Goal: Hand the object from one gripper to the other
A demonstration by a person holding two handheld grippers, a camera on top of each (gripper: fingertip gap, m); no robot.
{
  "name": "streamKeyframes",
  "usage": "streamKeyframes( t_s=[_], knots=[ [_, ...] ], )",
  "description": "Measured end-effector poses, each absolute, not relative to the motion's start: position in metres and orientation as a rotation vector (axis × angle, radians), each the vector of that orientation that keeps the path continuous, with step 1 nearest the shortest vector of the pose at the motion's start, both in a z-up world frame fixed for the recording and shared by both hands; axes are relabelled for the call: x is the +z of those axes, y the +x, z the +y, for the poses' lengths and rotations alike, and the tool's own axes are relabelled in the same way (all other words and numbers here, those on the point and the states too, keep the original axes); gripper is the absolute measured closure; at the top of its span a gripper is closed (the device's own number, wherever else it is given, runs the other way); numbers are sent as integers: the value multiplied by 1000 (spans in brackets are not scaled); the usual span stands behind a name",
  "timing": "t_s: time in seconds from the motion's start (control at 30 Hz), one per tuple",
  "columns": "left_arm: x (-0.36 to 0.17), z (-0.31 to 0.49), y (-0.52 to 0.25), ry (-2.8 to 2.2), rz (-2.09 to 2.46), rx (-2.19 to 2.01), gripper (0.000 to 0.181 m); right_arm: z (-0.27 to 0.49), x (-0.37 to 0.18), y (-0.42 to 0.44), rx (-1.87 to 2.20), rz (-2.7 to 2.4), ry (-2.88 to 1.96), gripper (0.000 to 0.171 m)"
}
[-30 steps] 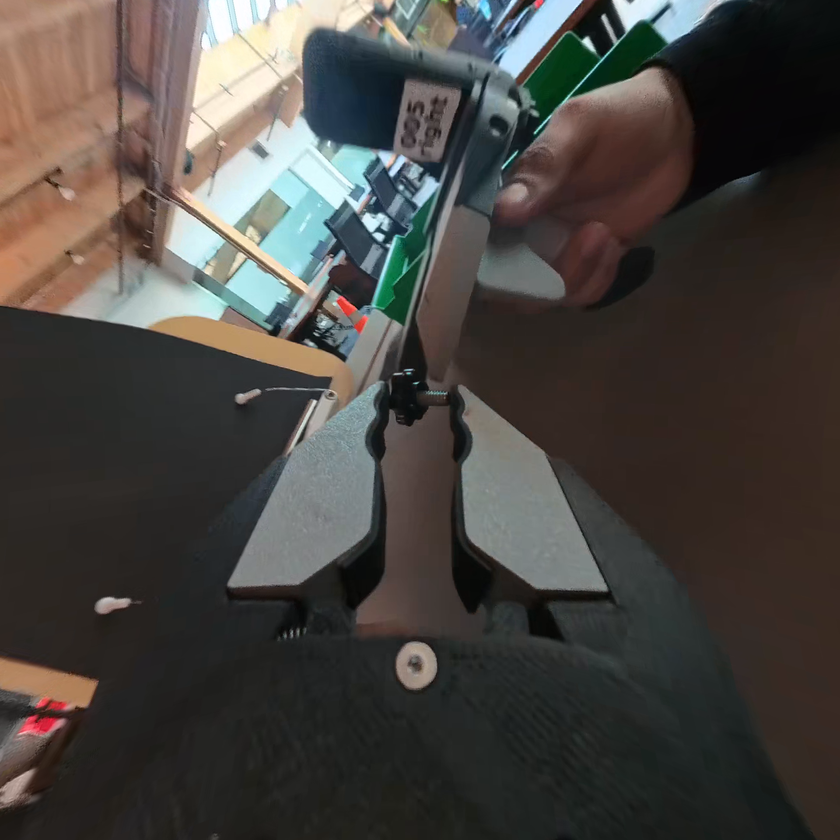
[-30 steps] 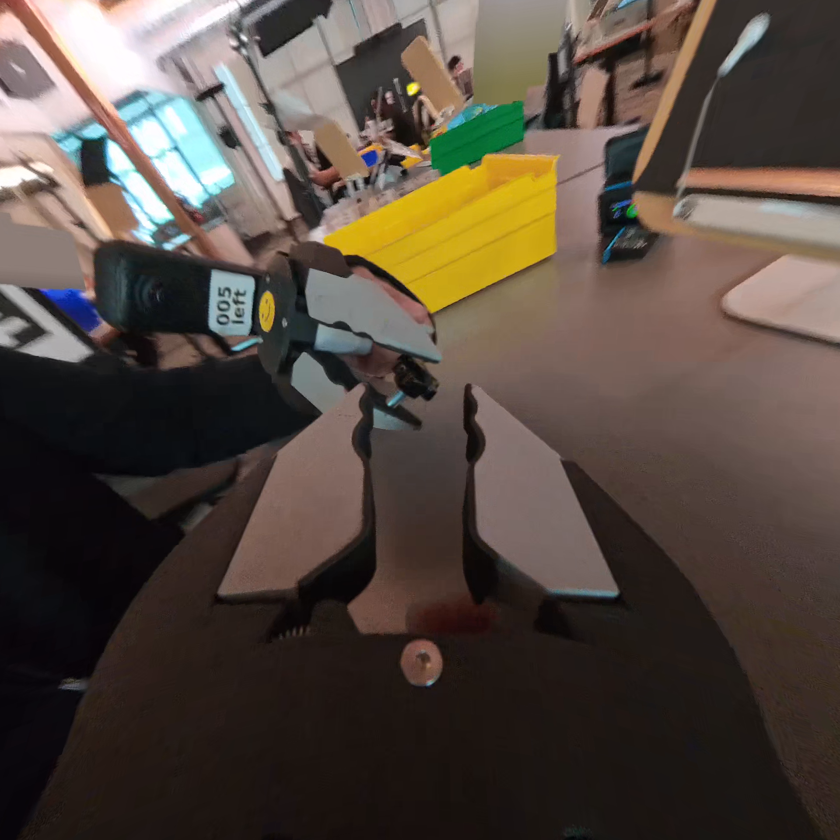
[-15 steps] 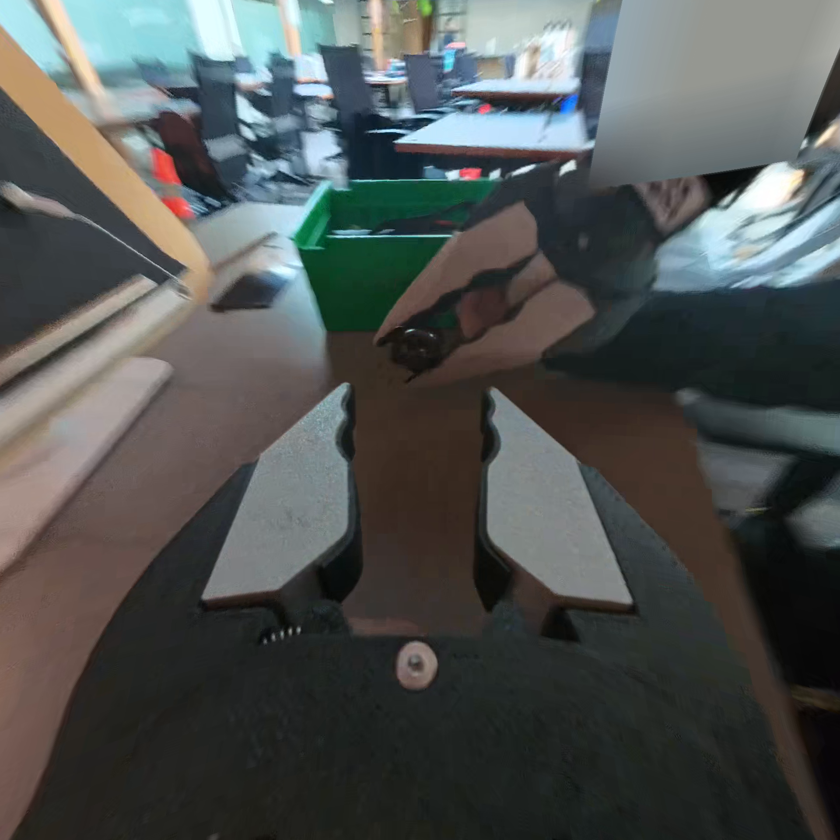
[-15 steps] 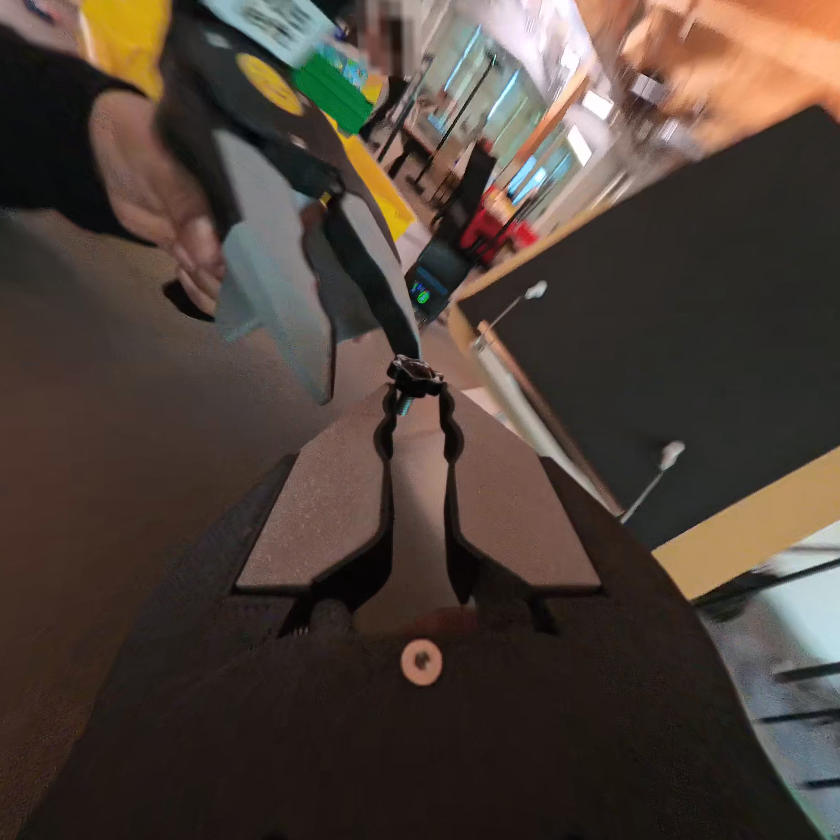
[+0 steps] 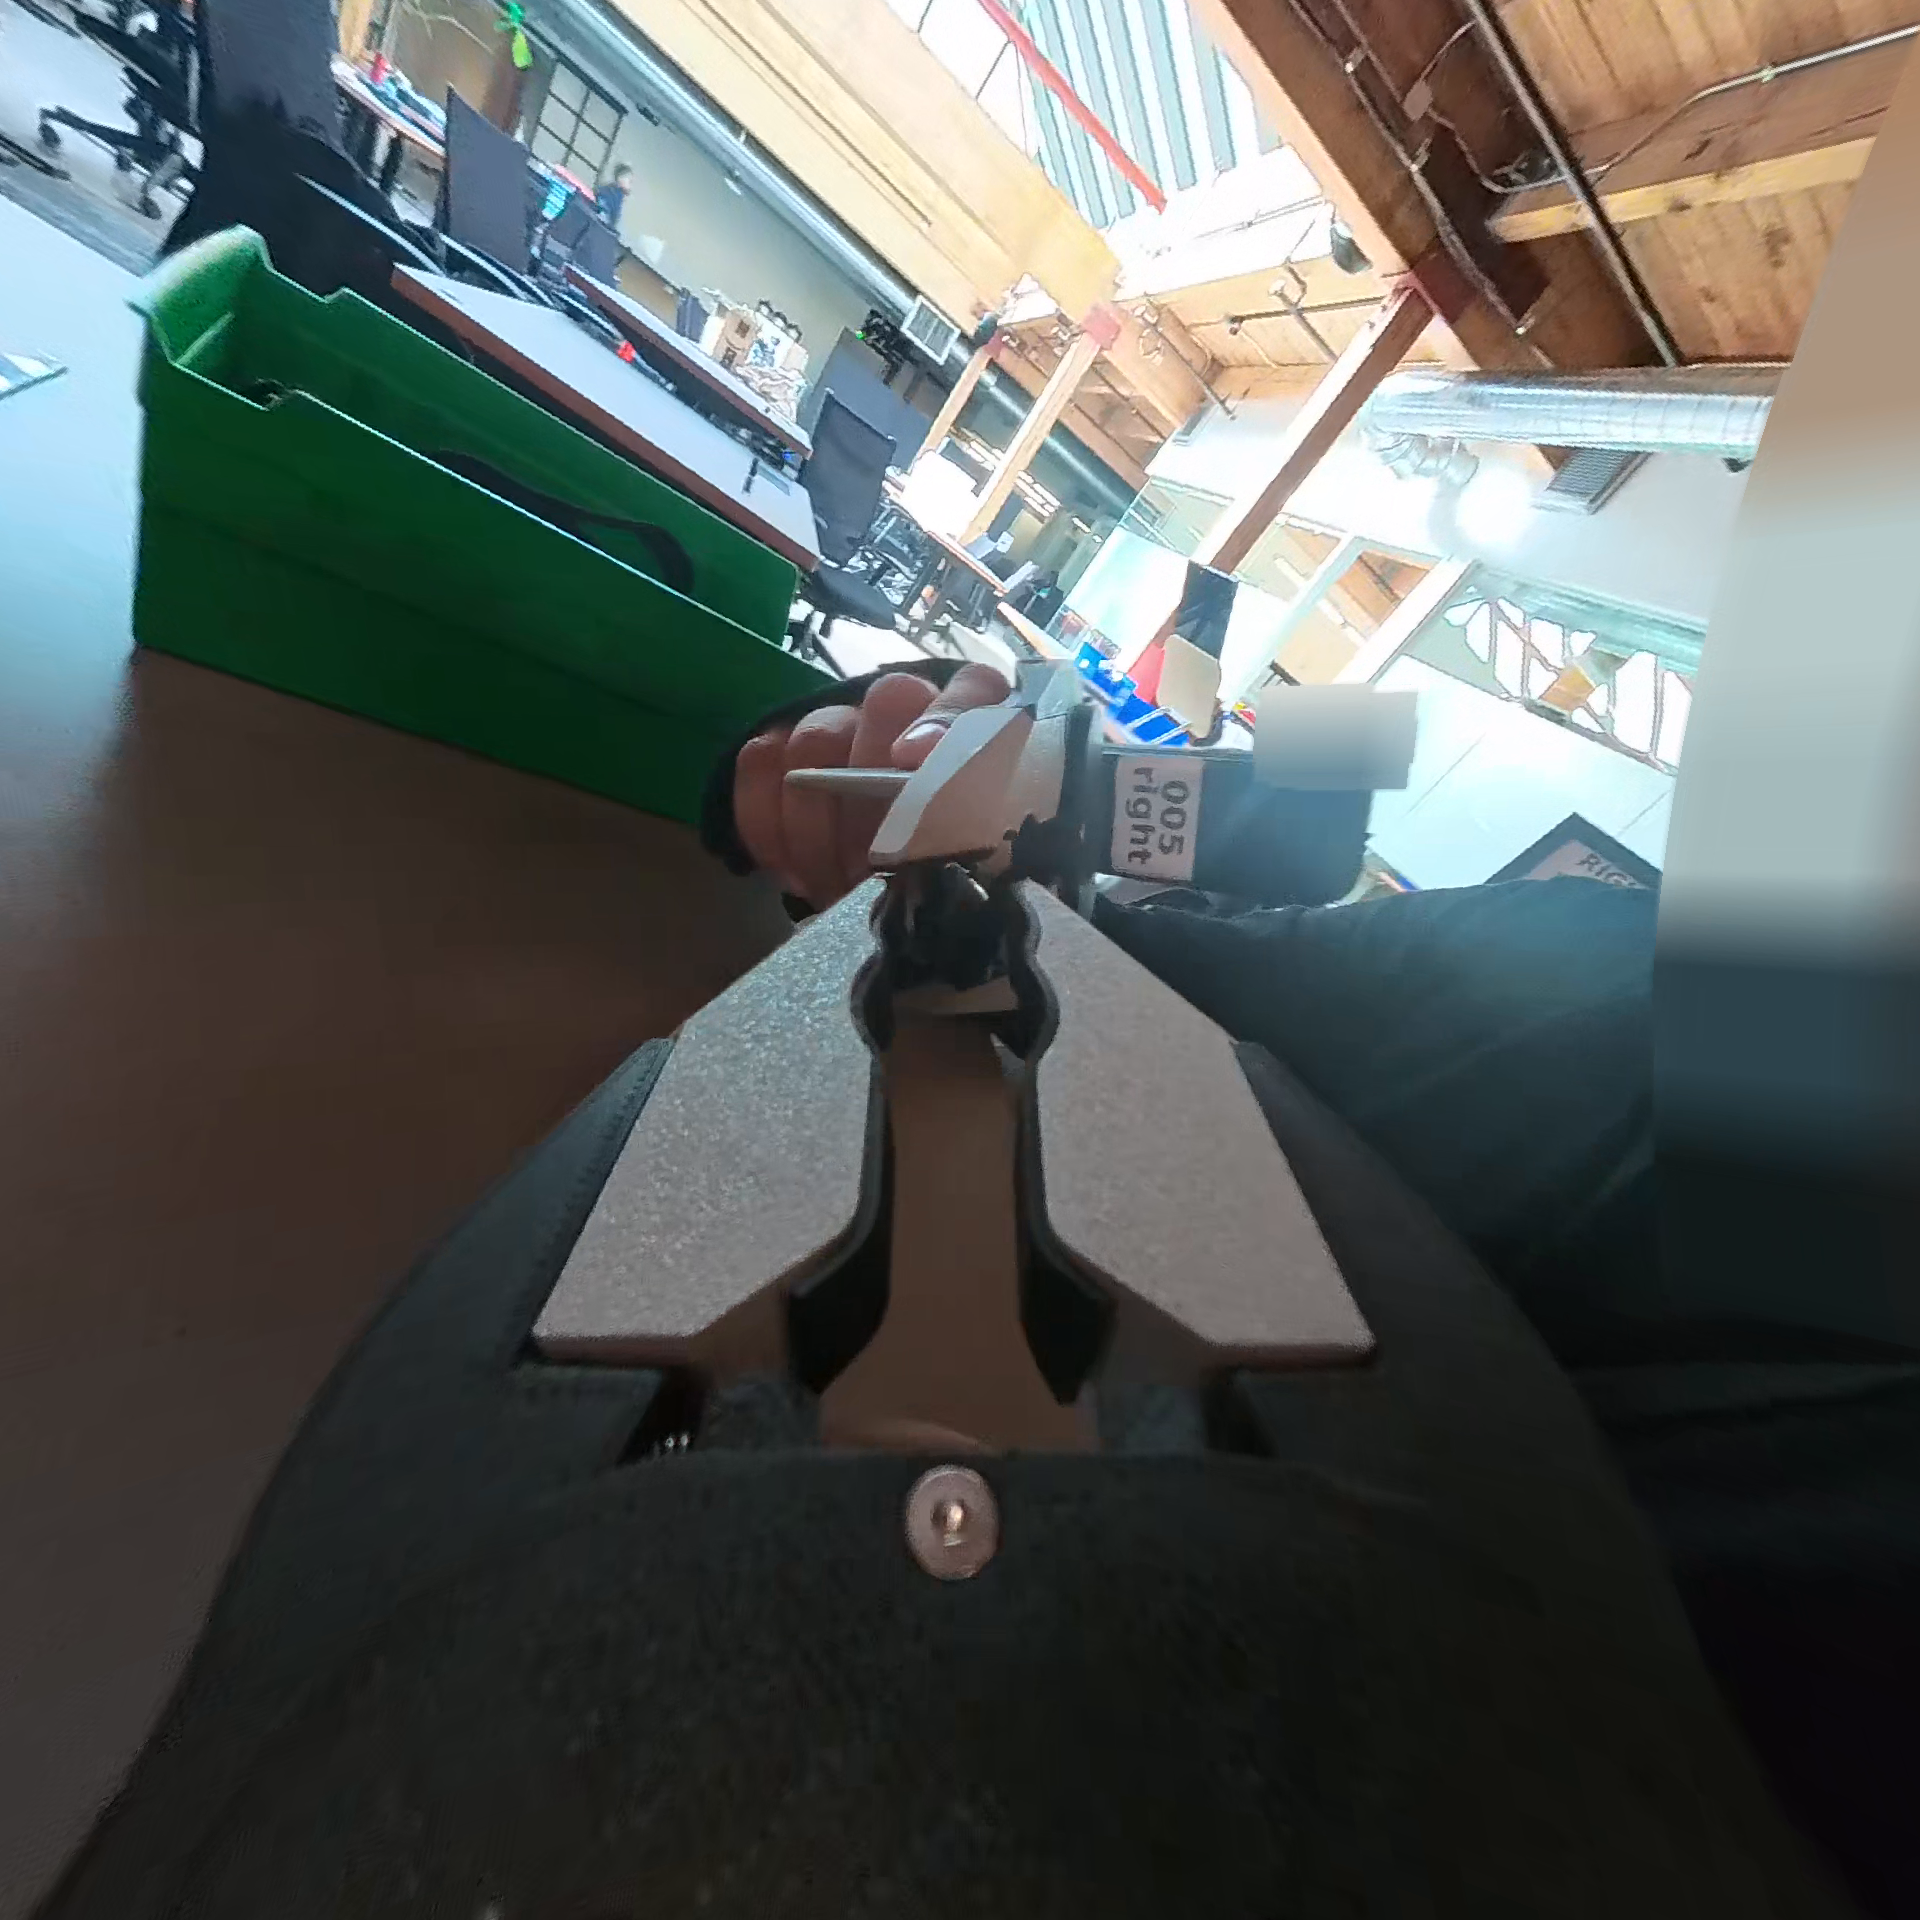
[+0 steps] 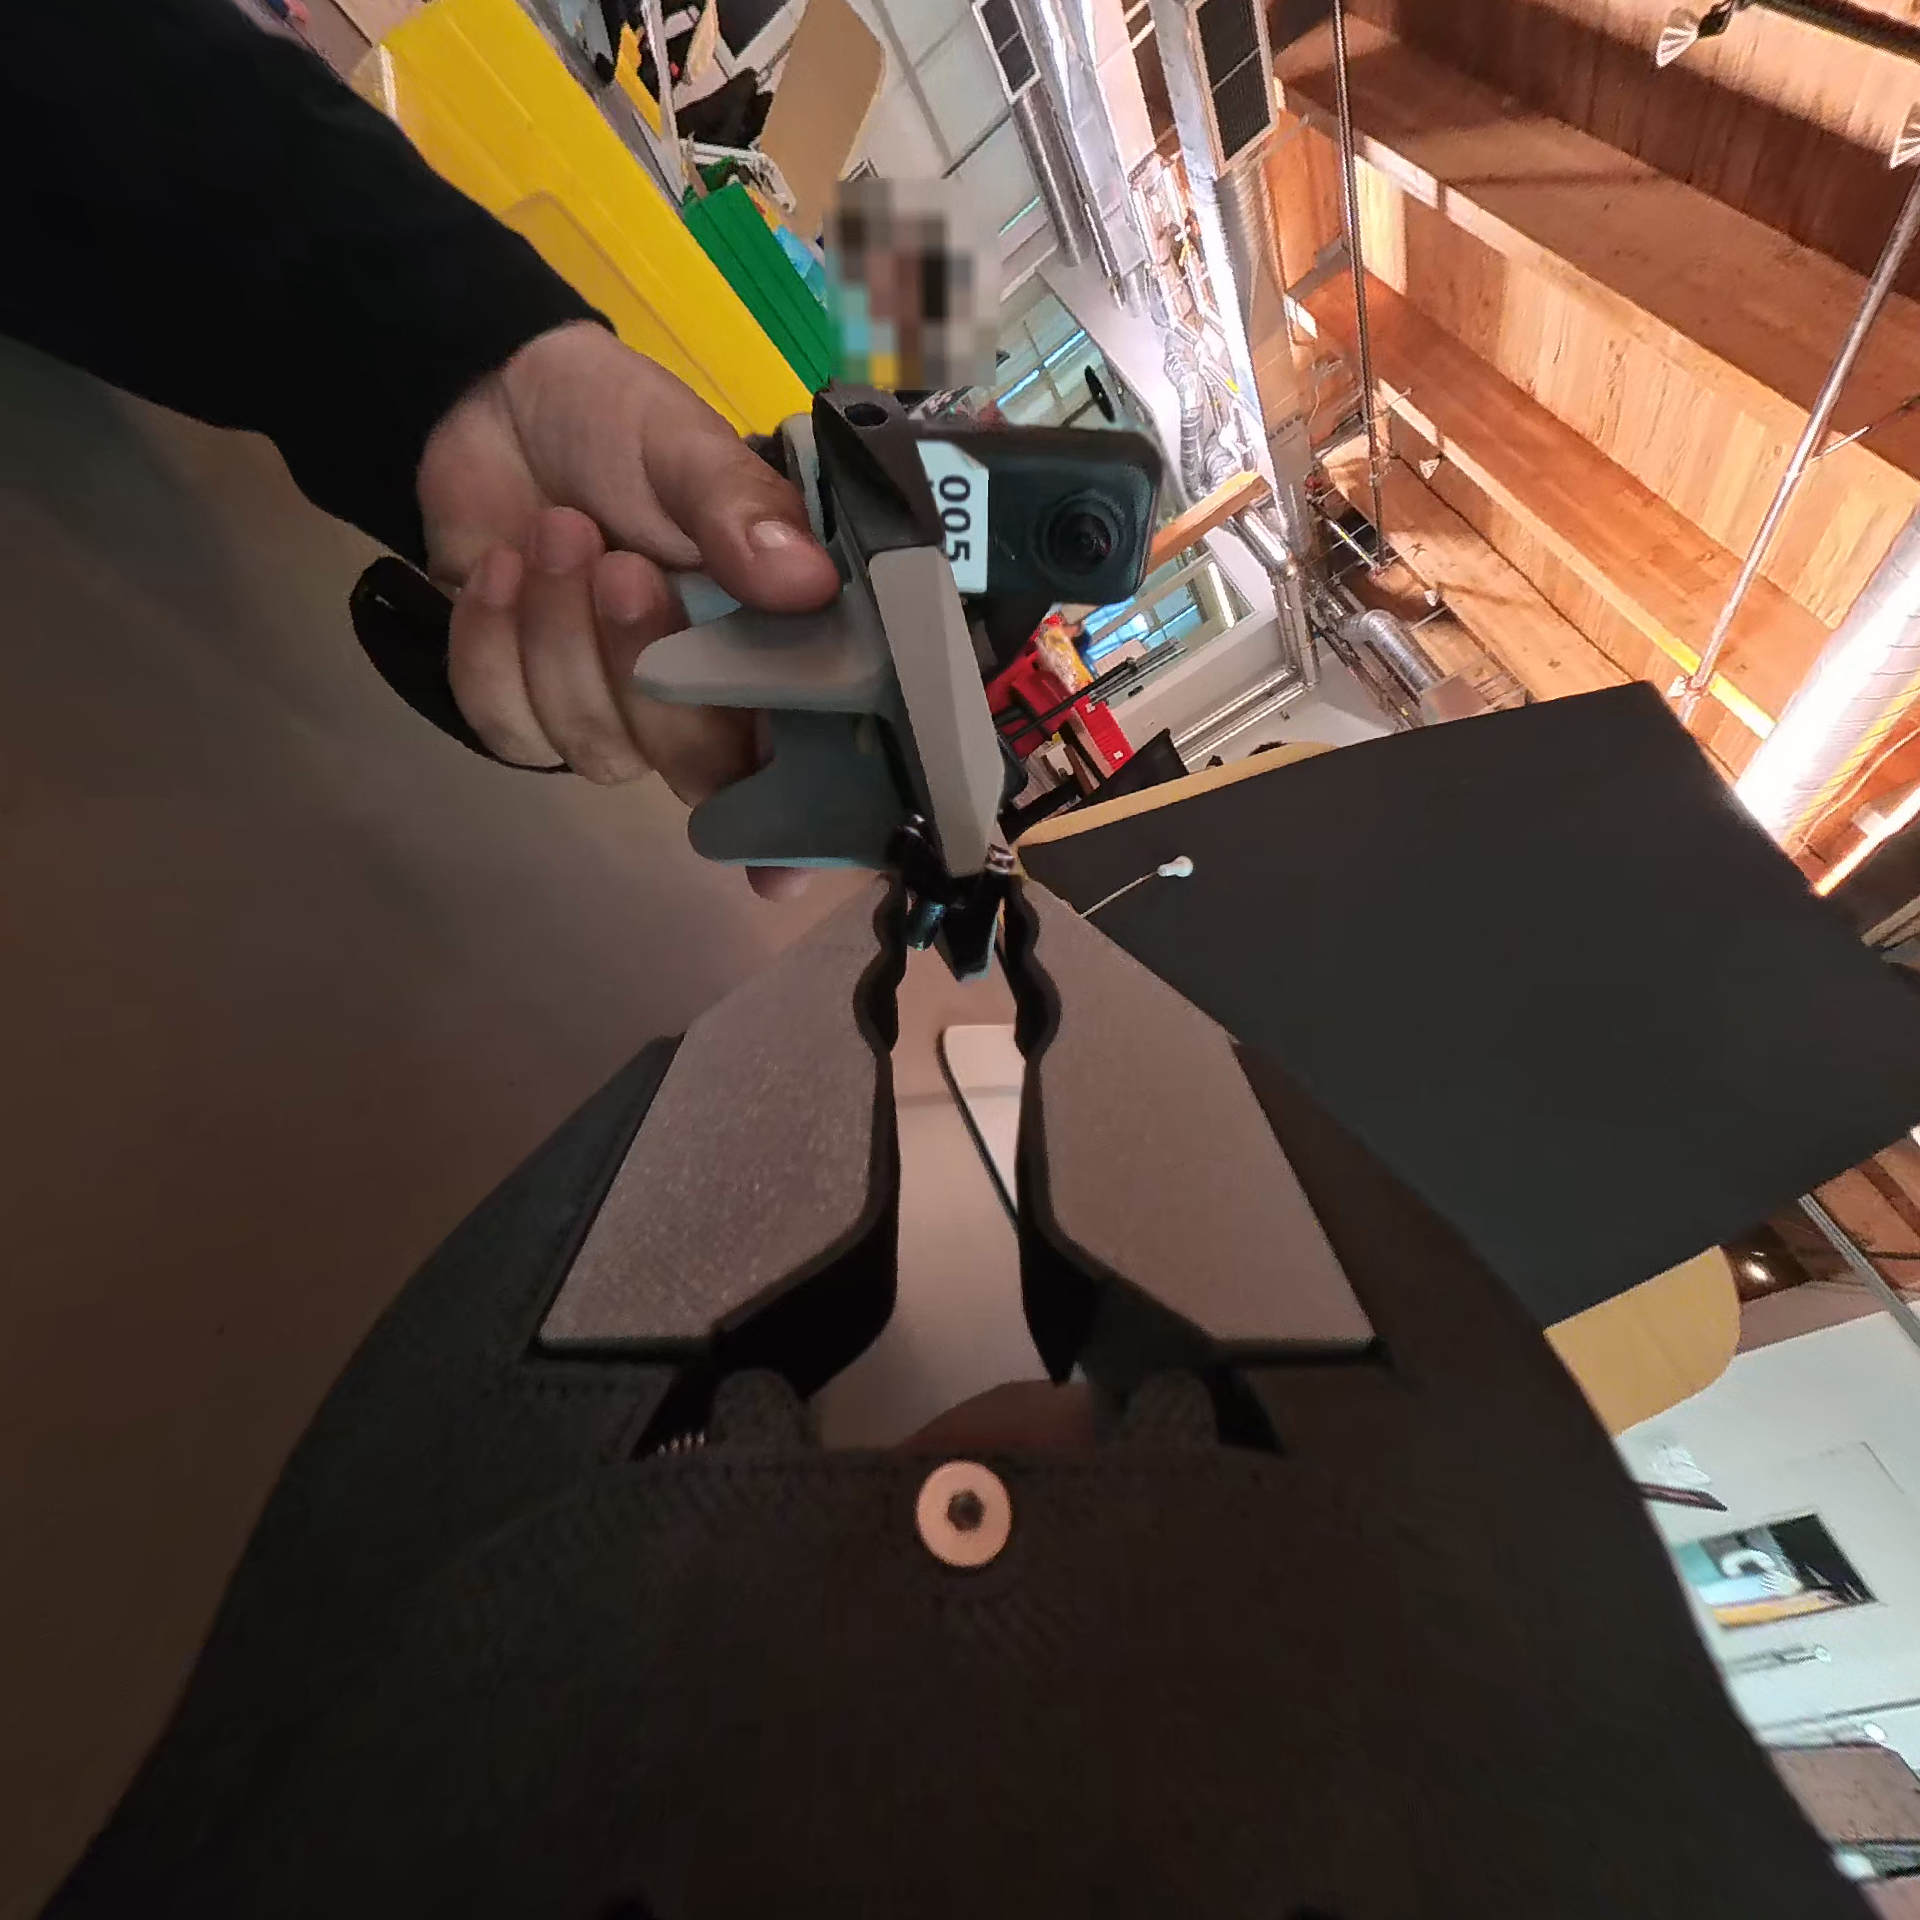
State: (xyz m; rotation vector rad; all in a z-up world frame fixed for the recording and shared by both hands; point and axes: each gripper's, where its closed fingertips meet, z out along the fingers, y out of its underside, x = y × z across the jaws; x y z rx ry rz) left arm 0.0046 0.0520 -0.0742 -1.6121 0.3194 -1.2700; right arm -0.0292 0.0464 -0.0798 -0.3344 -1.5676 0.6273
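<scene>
The object is a small black knob with a short threaded screw. In the left wrist view the knob (image 5: pixel 951 940) sits clamped between the tips of my left gripper (image 5: pixel 954 925), whose jaws stand narrow. The right gripper's grey fingers (image 5: pixel 966 779) come down onto the same knob from above, held by a hand. In the right wrist view my right gripper (image 6: pixel 951 925) has its jaws narrow around the knob (image 6: pixel 925 920), and the left gripper's fingers (image 6: pixel 925 665) meet it tip to tip. Both grippers are raised above the table.
A green bin (image 5: pixel 416 582) stands on the brown table (image 5: pixel 312 935) to the far left. A yellow bin (image 6: pixel 582 208) lies behind the hand (image 6: pixel 582 582). A black board (image 6: pixel 1455 987) with a white pin (image 6: pixel 1179 864) stands to the right. The grippers are tip to tip, or close to it.
One second ago the left gripper held the knob and the right was open. Half a second ago the right held it and the left was open. Now both are closed on it.
</scene>
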Motion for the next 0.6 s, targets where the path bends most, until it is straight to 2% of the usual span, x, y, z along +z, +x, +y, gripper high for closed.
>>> streamKeyframes(
  t_s=[0.07, 0.13, 0.23, 0.6],
  knots=[
    [-74, 50, 4, -1611, 312, -1313, 164, 44, -79, -28, 634, -1571, -332, 157],
    [-80, 55, -3, -1639, 277, -1290, 142, 44, -77, -28, 626, -1550, -321, 158],
    [-79, 54, -4, -1617, 306, -1258, 164, 50, -84, -32, 610, -1579, -369, 157],
    [-79, 69, -25, -1652, 333, -867, 168, 71, -87, -33, 636, -1532, -499, 159]
  ],
)
